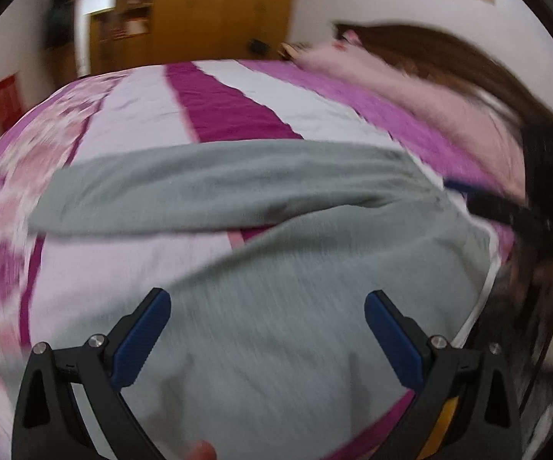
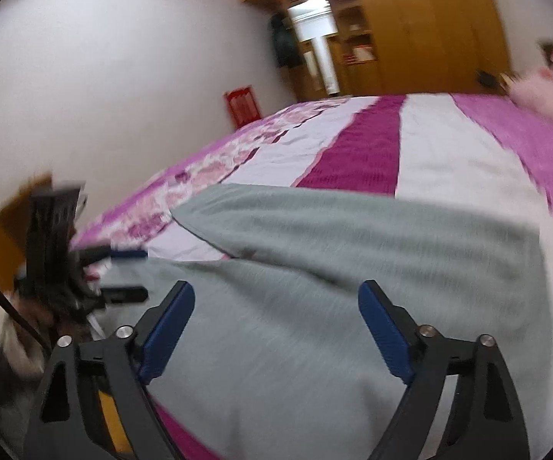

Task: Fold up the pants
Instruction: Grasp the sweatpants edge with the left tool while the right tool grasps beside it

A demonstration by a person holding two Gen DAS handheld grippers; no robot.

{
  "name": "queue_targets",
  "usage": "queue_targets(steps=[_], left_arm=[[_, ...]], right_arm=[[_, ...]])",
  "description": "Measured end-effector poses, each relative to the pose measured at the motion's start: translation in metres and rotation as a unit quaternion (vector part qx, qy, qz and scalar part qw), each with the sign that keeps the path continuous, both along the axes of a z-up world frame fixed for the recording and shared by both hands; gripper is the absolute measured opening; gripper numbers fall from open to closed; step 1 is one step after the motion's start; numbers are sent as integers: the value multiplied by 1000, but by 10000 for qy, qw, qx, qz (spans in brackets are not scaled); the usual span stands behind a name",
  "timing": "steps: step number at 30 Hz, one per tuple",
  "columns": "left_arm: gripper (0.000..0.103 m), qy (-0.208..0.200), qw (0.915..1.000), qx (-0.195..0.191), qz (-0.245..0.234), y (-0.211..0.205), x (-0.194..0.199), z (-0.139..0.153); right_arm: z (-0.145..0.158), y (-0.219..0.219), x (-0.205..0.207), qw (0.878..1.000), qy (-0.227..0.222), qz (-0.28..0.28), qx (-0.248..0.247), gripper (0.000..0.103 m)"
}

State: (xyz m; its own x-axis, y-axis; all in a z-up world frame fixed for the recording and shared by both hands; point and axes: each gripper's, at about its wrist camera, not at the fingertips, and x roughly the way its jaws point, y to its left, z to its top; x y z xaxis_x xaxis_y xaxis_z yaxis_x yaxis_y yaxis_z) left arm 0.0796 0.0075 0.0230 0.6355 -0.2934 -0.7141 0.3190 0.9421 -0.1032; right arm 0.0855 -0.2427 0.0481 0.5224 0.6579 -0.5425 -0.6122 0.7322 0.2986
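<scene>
Grey pants [image 1: 276, 268] lie spread on the bed, one leg [image 1: 199, 188] stretching far to the left and the other running toward me. My left gripper [image 1: 266, 303] is open and empty above the near leg. In the right wrist view the pants [image 2: 353, 287] fill the foreground. My right gripper [image 2: 276, 295] is open and empty above them. The left gripper [image 2: 123, 272] shows at the left edge of the right wrist view, and the right gripper [image 1: 468, 191] shows at the right edge of the left wrist view. Both views are blurred by motion.
The bed has a cover [image 1: 230, 103] in purple, white and floral stripes. A pink blanket [image 1: 410, 88] lies by the dark headboard [image 1: 429, 46]. A wooden wardrobe [image 2: 410, 30] and white walls stand beyond the bed.
</scene>
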Motion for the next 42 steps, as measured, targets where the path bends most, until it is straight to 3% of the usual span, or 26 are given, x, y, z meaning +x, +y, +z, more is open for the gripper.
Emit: queue_targets(steps=[3, 6, 11, 15, 20, 24, 27, 29, 30, 33, 35, 37, 40, 42], left_arm=[[103, -76, 9991, 257, -330, 6, 36, 12], [101, -55, 9949, 538, -848, 5, 81, 21], [100, 75, 9784, 1133, -1726, -9, 160, 21], [93, 270, 9673, 1394, -2101, -18, 217, 6], [84, 428, 9674, 1308, -2126, -22, 270, -20], [73, 767, 9680, 1334, -1982, -11, 297, -51], [74, 762, 9702, 1127, -2007, -2, 299, -56], [82, 654, 9710, 1170, -1979, -1, 298, -56], [89, 620, 9714, 1261, -1914, 0, 299, -58], [88, 712, 9689, 1330, -1959, -3, 302, -60], [81, 869, 9677, 1246, -2012, -2, 305, -58], [64, 989, 9655, 1166, -2109, -4, 303, -54], [61, 1088, 9583, 1257, -2326, -5, 299, -54], [60, 1316, 9564, 1115, -2357, -3, 306, -55]], right_arm=[[12, 2, 38, 9977, -81, 524, -419, 87], [14, 6, 87, 9911, 158, 1195, -562, 82], [4, 14, 166, 9750, 662, 2057, -509, 72], [-12, 23, 222, 9692, 967, 2185, -600, 57], [-47, 38, 265, 9590, 1284, 2310, -1027, 48], [-76, 46, 281, 9484, 1515, 2396, -1423, 45], [-92, 50, 278, 9387, 1508, 2451, -1897, 45], [-100, 52, 277, 9326, 1301, 2546, -2204, 46], [-101, 51, 277, 9324, 1270, 2568, -2203, 46], [-98, 45, 289, 9318, 1447, 2580, -2105, 46], [-100, 40, 296, 9292, 1761, 2584, -1971, 46], [-98, 37, 298, 9212, 2068, 2732, -1841, 46], [-98, 32, 298, 9136, 2222, 2869, -1836, 45], [-103, 29, 310, 9113, 2539, 2794, -1644, 45]])
